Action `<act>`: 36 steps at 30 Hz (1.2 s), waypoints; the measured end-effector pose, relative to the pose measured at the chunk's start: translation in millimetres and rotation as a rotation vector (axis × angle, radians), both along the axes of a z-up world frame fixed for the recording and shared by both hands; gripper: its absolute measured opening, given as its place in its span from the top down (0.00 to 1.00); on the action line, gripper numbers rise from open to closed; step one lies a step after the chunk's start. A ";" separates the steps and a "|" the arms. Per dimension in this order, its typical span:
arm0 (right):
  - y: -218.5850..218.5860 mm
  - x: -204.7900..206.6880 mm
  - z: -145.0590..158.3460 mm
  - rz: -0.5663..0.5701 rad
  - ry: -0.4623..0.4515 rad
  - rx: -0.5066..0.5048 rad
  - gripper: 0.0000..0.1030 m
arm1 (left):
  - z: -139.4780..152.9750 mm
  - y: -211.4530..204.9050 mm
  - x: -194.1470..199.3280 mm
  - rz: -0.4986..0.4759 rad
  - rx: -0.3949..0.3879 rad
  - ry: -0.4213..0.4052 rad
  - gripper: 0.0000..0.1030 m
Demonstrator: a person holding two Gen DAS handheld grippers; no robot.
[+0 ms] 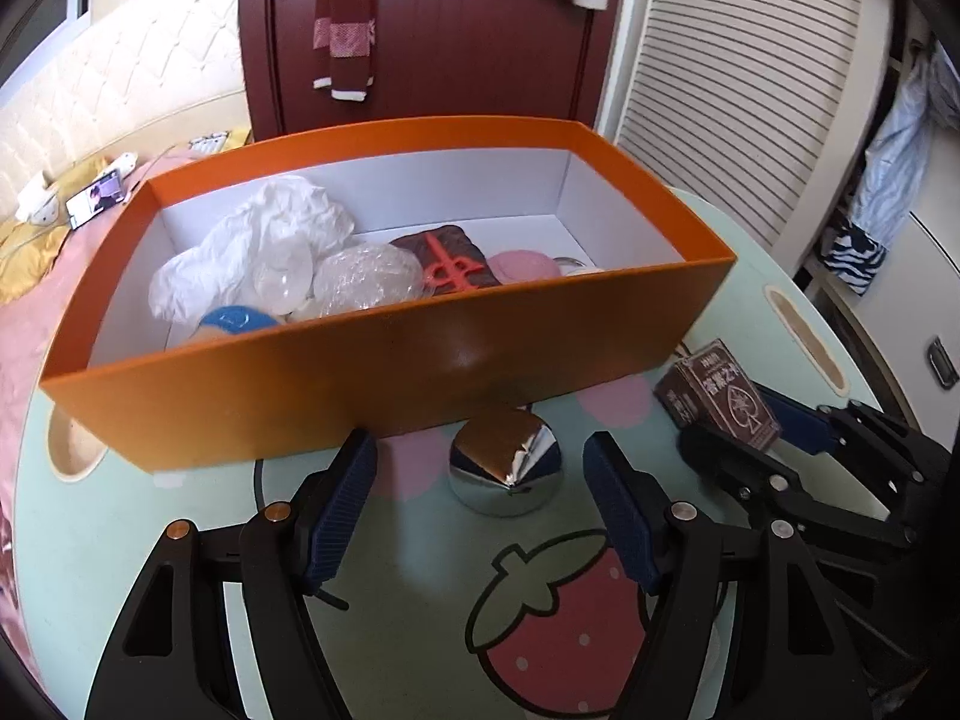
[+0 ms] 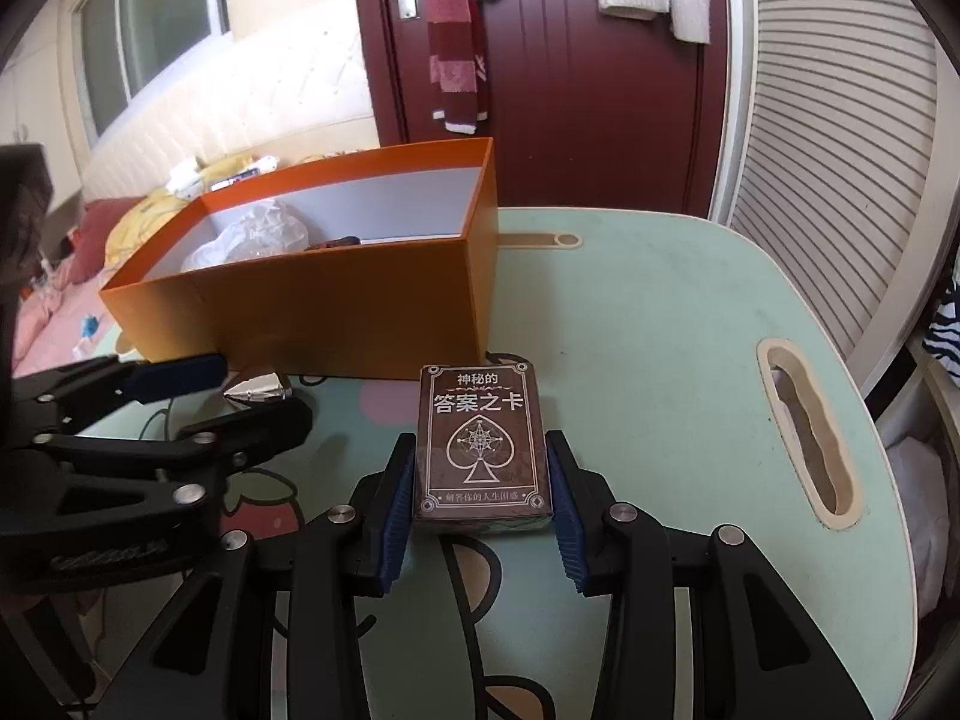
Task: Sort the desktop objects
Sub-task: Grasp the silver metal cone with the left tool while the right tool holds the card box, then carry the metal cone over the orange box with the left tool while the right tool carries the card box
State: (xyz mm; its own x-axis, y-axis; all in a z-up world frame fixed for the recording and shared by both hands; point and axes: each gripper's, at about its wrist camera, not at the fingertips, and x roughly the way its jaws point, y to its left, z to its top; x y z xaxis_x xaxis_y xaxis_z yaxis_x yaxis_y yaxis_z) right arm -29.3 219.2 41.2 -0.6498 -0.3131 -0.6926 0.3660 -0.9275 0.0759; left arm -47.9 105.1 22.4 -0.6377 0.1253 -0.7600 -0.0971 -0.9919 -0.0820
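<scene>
Two grippers work here: the right gripper (image 2: 483,495) clamps the card box (image 2: 483,447) by its long sides, stiff and light. The left gripper (image 1: 480,468) gapes open just short of the slick metal weight (image 1: 507,462), probably heavy; take it across its round sides.

You are working in a home bedroom: a bed with pink bedding (image 1: 36,324) lies at nine o'clock, a dark red door (image 1: 420,30) hung with a striped scarf (image 1: 345,18) stands at twelve, and a louvred wardrobe (image 1: 738,60) at two.
</scene>
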 end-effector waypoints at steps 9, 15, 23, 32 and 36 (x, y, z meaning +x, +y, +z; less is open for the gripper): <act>4.4 -0.9 1.8 0.001 -0.002 -0.008 0.61 | -0.6 6.5 0.6 0.014 -0.067 0.002 0.57; 6.1 -2.6 2.3 -0.003 0.002 -0.007 0.61 | 7.5 -15.0 12.0 0.025 0.016 0.037 0.63; 3.9 0.2 7.4 -0.001 0.009 -0.018 0.61 | 43.5 -42.9 40.7 0.033 0.055 0.109 0.63; -19.5 21.2 41.8 0.080 0.124 -0.046 0.61 | 78.5 -65.2 43.8 0.055 0.117 0.201 0.63; -29.7 17.1 57.1 0.094 0.164 -0.048 0.61 | 86.1 -70.9 33.3 0.060 0.119 0.226 0.63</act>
State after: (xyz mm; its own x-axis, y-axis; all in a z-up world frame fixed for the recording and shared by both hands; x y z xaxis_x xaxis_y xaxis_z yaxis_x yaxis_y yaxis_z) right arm -12.2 189.5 98.3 -0.7191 -0.4080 -0.5625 0.4622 -0.8853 0.0511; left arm -14.6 34.2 108.6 -0.7984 0.1621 -0.5799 -0.0677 -0.9811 -0.1812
